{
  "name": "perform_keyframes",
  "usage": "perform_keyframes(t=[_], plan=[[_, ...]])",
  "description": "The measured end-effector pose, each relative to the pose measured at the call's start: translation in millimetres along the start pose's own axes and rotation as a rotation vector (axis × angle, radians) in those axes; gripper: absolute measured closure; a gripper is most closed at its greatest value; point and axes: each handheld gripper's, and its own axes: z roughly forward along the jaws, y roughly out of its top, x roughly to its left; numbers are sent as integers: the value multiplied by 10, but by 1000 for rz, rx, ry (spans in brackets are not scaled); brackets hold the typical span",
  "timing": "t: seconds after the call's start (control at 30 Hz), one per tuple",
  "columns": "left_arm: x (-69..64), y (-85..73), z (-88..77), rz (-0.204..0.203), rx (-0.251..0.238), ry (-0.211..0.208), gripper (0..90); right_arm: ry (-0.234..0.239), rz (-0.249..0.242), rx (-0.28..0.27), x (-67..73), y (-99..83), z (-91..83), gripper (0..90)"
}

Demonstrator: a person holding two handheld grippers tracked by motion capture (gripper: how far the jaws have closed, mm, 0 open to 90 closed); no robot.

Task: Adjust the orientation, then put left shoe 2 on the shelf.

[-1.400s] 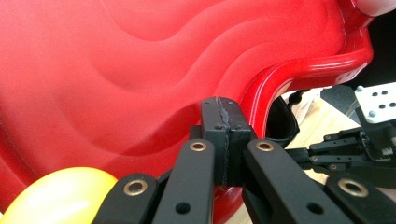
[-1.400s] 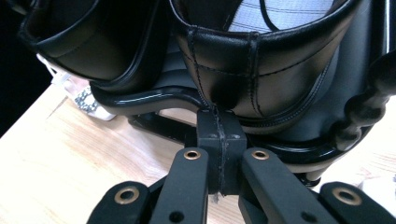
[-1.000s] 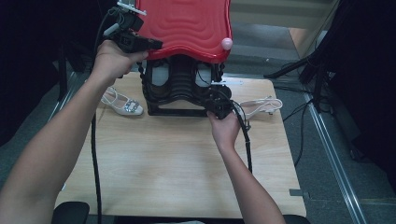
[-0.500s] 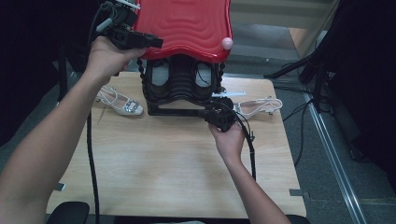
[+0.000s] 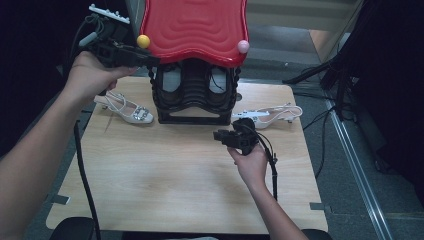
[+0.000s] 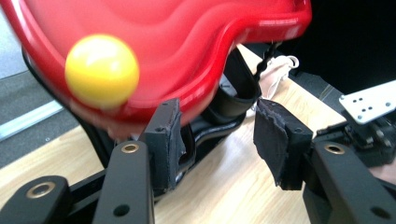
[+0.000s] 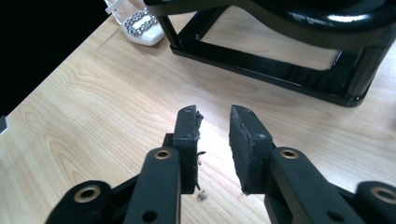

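Red and wavy, the rack's top (image 5: 195,30) stood over its black frame (image 5: 192,97) at the far middle of the worktop (image 5: 165,180). The left gripper (image 5: 131,55) hung just beside the top's yellow knob (image 5: 143,41), fingers having just opened, nothing between them. The right gripper (image 5: 231,138) hovered near the frame's base, fingers likewise just parted and empty.

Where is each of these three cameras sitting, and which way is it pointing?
High view: above the person's side, looking forward and down at the wooden table, the red-topped black stand, both forearms and grippers.
Left gripper view: rides the left gripper, facing the stand's red top and yellow ball; its open jaws show.
Right gripper view: rides the right gripper, looking down at the table and the stand's base.
All share the stand.
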Motion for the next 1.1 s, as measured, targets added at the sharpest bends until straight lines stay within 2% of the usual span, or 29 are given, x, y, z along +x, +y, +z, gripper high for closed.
perform_keyframes(t=[0.37,0.47,0.67,0.83,0.97,1.1], plan=[[57,-436,-19,-5,45,11,500,3,8,9,-166,-218,-48,718],[81,-533,-14,-11,51,12,498,-4,3,16,-196,-256,-63,719],[135,-722,29,-26,43,13,510,0,15,-4,-260,-324,-100,719],[198,-837,90,-37,48,10,562,-19,10,-10,-290,-352,-127,720],[237,-928,151,-31,60,12,614,-18,14,-18,-303,-365,-140,720],[308,-1020,210,-33,66,18,702,-26,2,-16,-293,-377,-139,719]])
